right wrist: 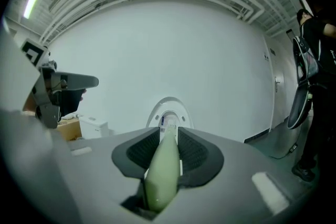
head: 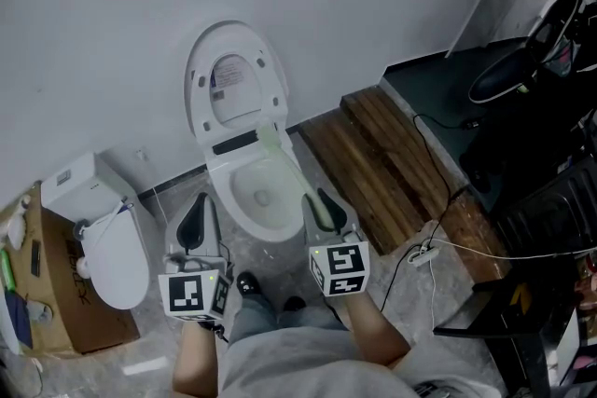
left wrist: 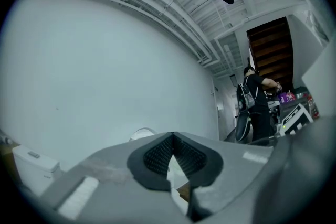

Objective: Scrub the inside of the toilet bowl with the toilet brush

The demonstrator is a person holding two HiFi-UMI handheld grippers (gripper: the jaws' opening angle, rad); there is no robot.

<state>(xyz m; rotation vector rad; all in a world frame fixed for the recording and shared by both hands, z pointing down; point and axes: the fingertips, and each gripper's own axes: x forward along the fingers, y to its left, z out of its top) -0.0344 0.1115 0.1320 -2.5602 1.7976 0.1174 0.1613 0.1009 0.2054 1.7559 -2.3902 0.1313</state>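
While right tongs grip brush | left tongs clenched empty | bowl: head view only

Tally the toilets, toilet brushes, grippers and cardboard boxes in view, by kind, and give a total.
Toilets: 2, the open toilet and the left toilet
Toilet brushes: 1, the toilet brush
Grippers: 2, the left gripper and the right gripper
Cardboard boxes: 1, the cardboard box
Total: 6

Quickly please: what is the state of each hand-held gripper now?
Left hand-held gripper: closed, empty.
Right hand-held gripper: closed on the pale green toilet brush handle.
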